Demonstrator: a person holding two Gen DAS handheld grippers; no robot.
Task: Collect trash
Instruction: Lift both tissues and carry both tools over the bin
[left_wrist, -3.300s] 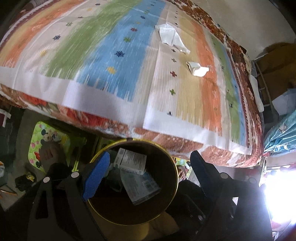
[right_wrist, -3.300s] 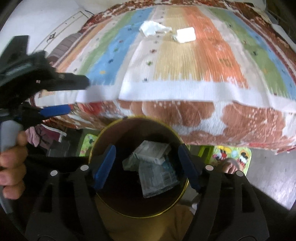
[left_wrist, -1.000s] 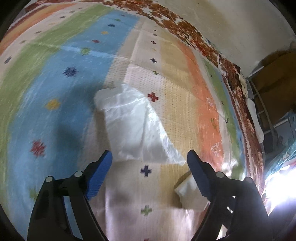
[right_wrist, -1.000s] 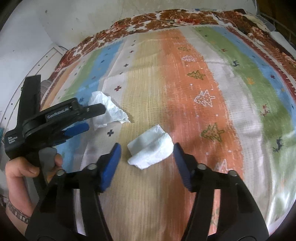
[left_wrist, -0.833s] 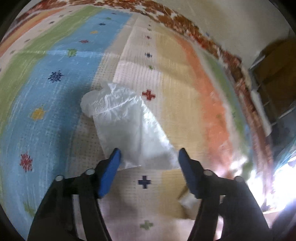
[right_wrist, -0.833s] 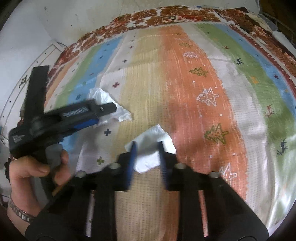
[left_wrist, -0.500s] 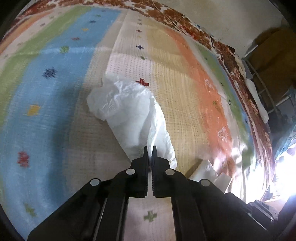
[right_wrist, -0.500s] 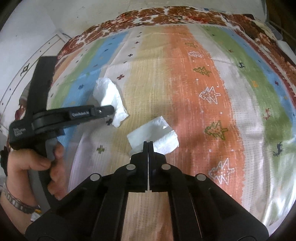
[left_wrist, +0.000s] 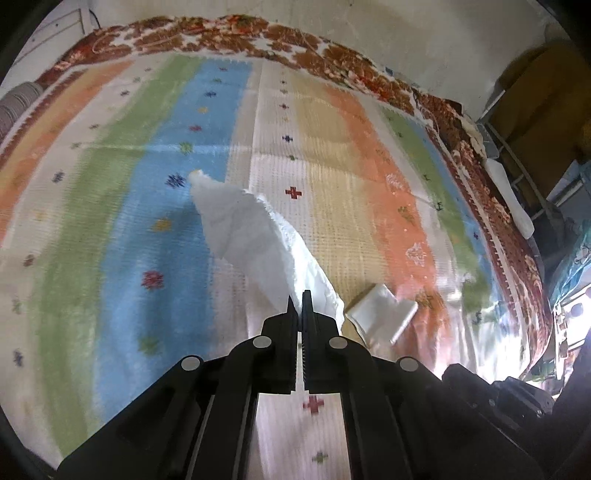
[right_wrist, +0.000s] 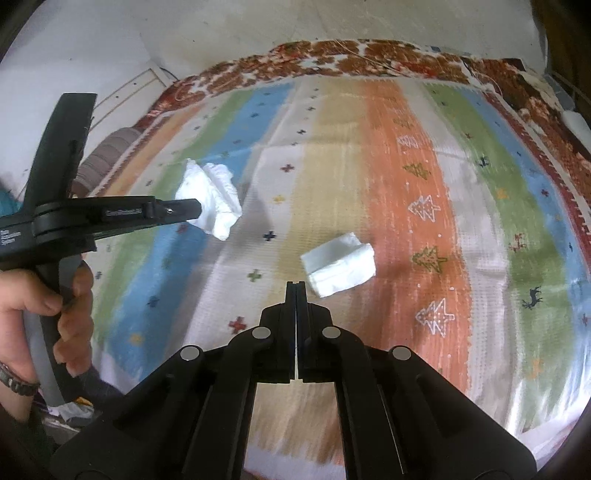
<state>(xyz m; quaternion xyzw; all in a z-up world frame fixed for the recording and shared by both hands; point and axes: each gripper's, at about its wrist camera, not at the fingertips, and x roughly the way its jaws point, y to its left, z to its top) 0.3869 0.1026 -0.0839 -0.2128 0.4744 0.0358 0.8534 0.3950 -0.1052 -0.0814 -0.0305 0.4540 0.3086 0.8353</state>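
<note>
My left gripper (left_wrist: 299, 299) is shut on the near edge of a crumpled white tissue (left_wrist: 255, 240) and holds it lifted above the striped bedspread (left_wrist: 110, 229). The same gripper (right_wrist: 197, 210) and tissue (right_wrist: 214, 199) show at the left of the right wrist view. A folded white tissue (right_wrist: 338, 264) lies on the spread; it also shows in the left wrist view (left_wrist: 382, 314). My right gripper (right_wrist: 296, 284) is shut, and its tips sit at the folded tissue's near-left corner. No tissue shows between its jaws.
The bed carries the striped bedspread (right_wrist: 424, 184) over a brown patterned blanket (right_wrist: 332, 55). A white wall (right_wrist: 258, 29) stands behind. A metal rack and cardboard boxes (left_wrist: 535, 110) stand to the right of the bed.
Both grippers went from open to shut. The left one closed on the crumpled tissue and lifted it. The right one closed at the folded tissue, which still lies on the spread.
</note>
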